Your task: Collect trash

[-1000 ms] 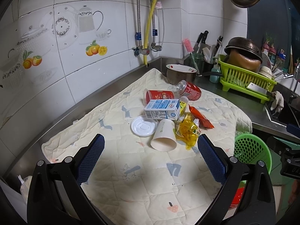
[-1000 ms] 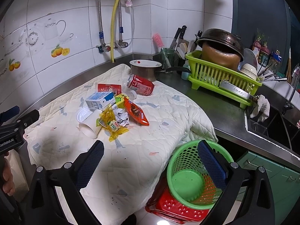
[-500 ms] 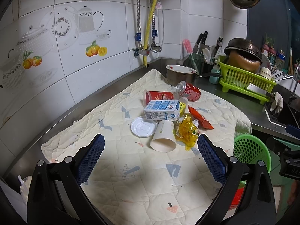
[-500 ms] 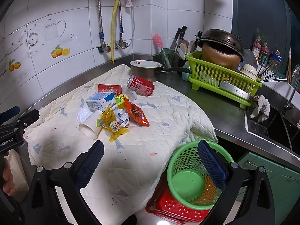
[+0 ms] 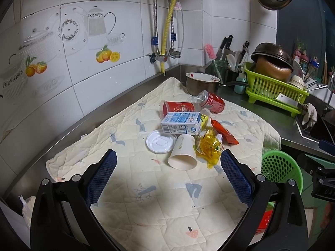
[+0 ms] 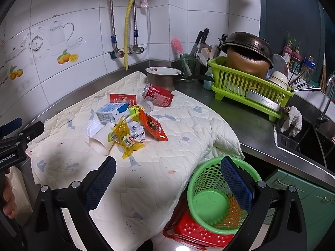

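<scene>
Home kitchen, white wall tiles (image 5: pixel 88 96) with teapot and fruit pictures, steel counter (image 6: pixel 247 123), green dish rack (image 6: pixel 247 85) with pots, knives (image 6: pixel 200 39) in corner, sink (image 6: pixel 303 142) at right

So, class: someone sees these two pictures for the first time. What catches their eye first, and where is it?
The heap of litter in the middle of the quilted cloth: a tipped paper cup, a milk carton, a yellow wrapper and a red can. Next, the empty green basket below the counter's edge, then the green dish rack behind.
</scene>
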{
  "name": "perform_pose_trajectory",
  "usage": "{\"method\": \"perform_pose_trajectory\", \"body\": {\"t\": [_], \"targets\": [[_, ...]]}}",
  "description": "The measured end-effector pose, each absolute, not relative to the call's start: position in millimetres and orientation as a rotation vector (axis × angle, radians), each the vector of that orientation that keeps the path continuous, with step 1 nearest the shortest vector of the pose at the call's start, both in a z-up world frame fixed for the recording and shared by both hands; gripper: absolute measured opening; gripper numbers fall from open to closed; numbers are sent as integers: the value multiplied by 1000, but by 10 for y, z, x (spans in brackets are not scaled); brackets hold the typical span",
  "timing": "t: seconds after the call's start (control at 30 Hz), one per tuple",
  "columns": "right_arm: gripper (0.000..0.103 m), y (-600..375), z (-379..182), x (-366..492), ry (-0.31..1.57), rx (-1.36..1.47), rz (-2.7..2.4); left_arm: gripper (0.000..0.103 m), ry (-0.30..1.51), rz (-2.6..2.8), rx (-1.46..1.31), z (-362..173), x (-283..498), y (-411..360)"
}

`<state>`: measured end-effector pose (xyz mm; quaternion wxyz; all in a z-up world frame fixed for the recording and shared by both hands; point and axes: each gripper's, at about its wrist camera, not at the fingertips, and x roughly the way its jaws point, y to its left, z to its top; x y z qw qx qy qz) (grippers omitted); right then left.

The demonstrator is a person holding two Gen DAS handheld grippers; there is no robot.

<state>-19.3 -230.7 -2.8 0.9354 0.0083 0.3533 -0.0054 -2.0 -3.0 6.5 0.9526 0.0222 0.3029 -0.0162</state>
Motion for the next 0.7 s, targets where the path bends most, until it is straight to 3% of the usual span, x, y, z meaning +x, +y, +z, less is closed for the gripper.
{"method": "perform_pose_trajectory", "body": {"t": [0.7], "targets": [[97,-2232,-114,-68,731,6,21,98,623,-17,32,32,54,89]]}}
